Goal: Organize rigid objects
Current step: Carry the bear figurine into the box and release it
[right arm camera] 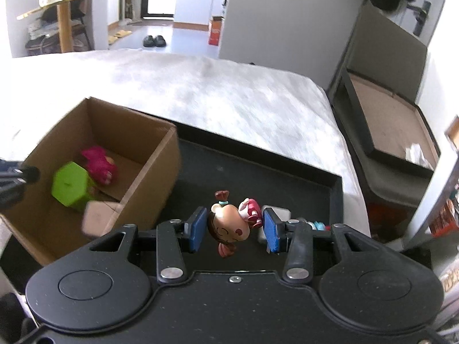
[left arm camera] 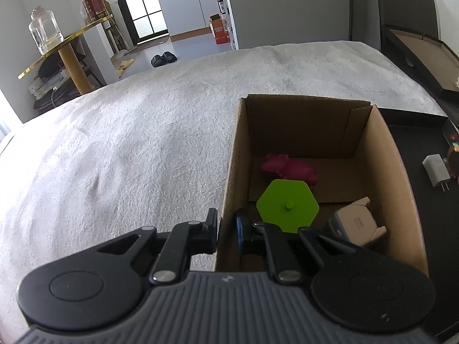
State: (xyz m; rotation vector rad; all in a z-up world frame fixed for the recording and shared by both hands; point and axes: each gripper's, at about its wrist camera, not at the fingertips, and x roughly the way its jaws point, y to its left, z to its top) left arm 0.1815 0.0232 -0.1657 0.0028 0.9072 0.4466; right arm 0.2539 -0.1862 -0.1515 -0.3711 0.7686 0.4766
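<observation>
Glossy plastic figurine (right arm camera: 229, 225), pinched in right tongs (right arm camera: 235, 228), corrugated box (right arm camera: 149, 177)

colours in frame

cardboard box (left arm camera: 384, 149) plain brown. inside: lime green hexagon piece (left arm camera: 287, 205), magenta toy (left arm camera: 289, 169), beige block (left arm camera: 358, 223). figurine (right arm camera: 232, 226): tan face, brown hair, teal hair tie, red and white body. pads (right arm camera: 198, 229) blue, gripper bodies black. tray (right arm camera: 258, 169) black. bedspread (left arm camera: 129, 143) white, nubbly. charger (left arm camera: 436, 169) white.

No legible text anywhere (markings on the distant orange carton (left arm camera: 220, 30) too blurred)
</observation>
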